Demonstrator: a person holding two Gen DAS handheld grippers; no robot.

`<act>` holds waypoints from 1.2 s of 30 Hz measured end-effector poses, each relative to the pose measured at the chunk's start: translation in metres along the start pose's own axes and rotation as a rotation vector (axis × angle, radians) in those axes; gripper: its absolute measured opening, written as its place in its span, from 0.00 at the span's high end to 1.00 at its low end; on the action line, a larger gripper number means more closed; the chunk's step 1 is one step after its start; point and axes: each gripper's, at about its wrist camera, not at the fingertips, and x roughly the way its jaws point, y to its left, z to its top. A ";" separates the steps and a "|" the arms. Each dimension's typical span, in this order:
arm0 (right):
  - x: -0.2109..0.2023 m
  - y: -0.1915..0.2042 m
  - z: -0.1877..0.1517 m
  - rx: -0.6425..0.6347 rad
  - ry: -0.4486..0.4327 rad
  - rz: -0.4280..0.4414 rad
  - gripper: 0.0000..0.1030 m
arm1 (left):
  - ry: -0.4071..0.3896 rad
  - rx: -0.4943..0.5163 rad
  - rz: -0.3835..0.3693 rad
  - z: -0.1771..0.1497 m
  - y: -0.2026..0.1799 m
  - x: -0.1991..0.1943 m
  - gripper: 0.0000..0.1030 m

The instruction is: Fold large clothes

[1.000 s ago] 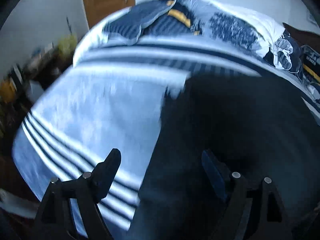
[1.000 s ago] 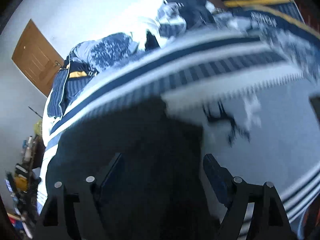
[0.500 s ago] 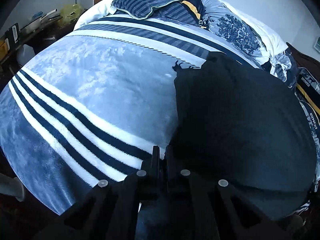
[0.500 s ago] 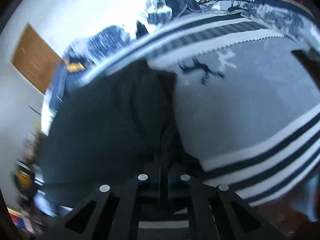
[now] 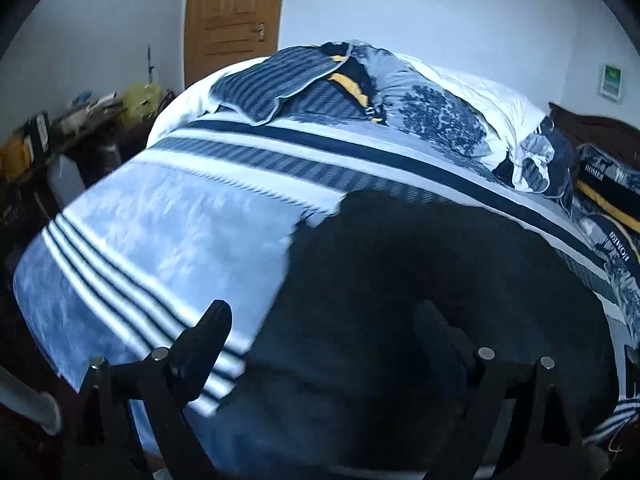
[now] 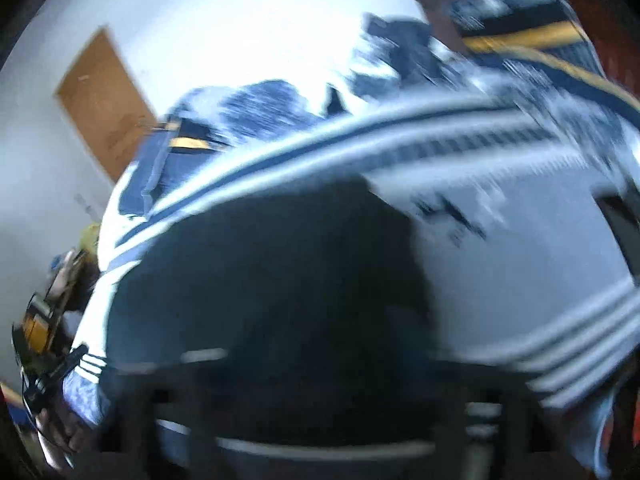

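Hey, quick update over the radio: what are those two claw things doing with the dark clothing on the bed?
Left tool open, empty, above dark garment. Right tool too blurred to call. Garment spread on striped blanket. Nothing in the way.

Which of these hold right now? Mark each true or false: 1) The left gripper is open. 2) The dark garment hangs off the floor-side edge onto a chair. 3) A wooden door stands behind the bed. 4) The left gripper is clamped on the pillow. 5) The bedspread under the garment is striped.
1) True: the left gripper has its fingers spread, nothing between them.
2) False: the dark garment lies on the bed; no chair shows.
3) True: the wooden door is in the far wall.
4) False: the striped pillow lies far off at the head, untouched.
5) True: the bedspread has dark and white stripes.
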 end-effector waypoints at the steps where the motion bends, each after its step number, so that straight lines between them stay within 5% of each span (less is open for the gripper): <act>1: 0.011 0.015 0.010 -0.025 0.014 0.033 0.19 | 0.029 0.005 0.012 0.010 -0.015 0.012 0.10; 4: 0.065 0.050 0.030 -0.075 0.119 0.112 0.19 | 0.068 -0.011 -0.003 0.030 -0.040 0.051 0.10; 9: 0.156 0.086 0.036 -0.166 0.246 0.102 0.19 | 0.113 -0.051 0.147 0.036 -0.035 0.119 0.10; 15: 0.202 0.069 0.034 -0.154 0.229 0.014 0.20 | 0.136 -0.210 0.094 0.026 0.014 0.156 0.08; 18: 0.203 0.046 0.038 -0.108 0.229 -0.046 0.22 | 0.139 -0.243 0.094 0.032 0.016 0.144 0.11; 20: 0.176 0.043 0.046 -0.076 0.169 -0.049 0.22 | 0.057 -0.205 0.077 0.037 0.005 0.112 0.12; 23: 0.127 0.055 0.045 -0.071 0.055 0.101 0.21 | -0.064 -0.106 0.005 0.033 -0.035 0.064 0.10; 26: 0.124 0.081 0.024 -0.143 0.077 0.191 0.21 | -0.048 0.018 -0.055 0.005 -0.083 0.052 0.10; 28: 0.136 0.090 0.001 -0.198 0.109 0.184 0.21 | -0.037 0.124 0.002 -0.013 -0.106 0.064 0.10; 30: 0.148 0.091 -0.016 -0.259 0.126 0.102 0.23 | -0.036 0.175 0.045 -0.025 -0.110 0.083 0.08; 32: 0.153 0.076 -0.022 -0.285 0.100 -0.026 0.23 | -0.023 0.115 0.046 -0.024 -0.092 0.097 0.08; 36: 0.151 0.020 -0.009 -0.188 0.100 -0.182 0.23 | -0.033 0.091 0.182 -0.010 -0.065 0.107 0.08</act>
